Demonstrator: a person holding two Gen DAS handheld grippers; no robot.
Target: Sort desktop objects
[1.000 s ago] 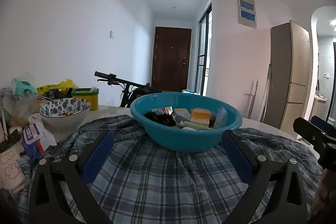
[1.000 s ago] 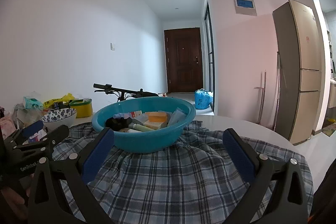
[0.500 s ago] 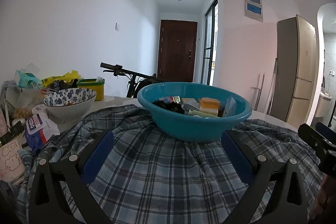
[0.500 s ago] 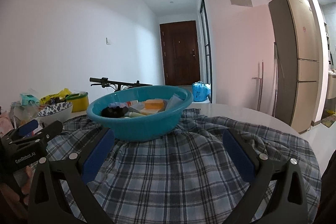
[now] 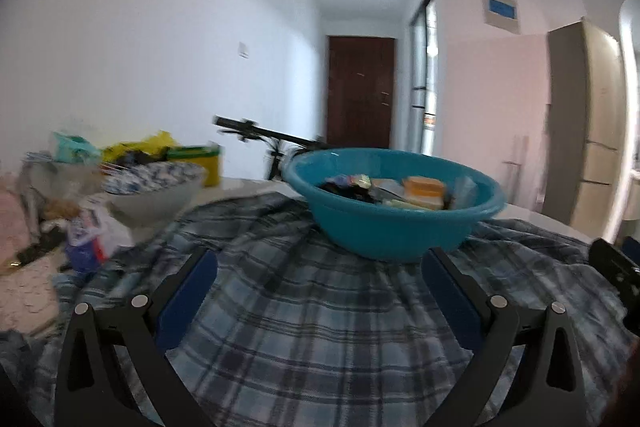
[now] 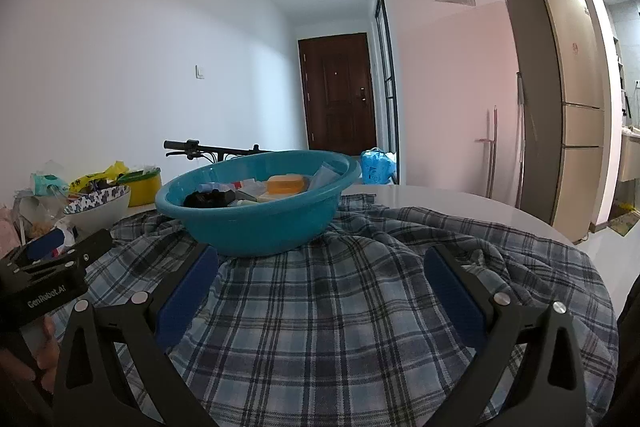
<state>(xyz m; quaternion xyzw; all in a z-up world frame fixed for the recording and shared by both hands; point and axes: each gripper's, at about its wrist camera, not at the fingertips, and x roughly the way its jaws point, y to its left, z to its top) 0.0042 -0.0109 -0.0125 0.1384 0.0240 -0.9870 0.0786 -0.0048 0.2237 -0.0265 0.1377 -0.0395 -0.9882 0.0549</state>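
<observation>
While both tools gape wide and empty, the teal basin (image 6: 256,215) sits ahead on plaid cloth (image 6: 340,327).

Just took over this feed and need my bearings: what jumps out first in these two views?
The teal basin full of small items sits mid-table on a rumpled plaid cloth, ahead of both grippers. Left of it stands a blue-patterned bowl amid cluttered bags and packets. The left gripper and right gripper are both open and empty over the cloth.
</observation>
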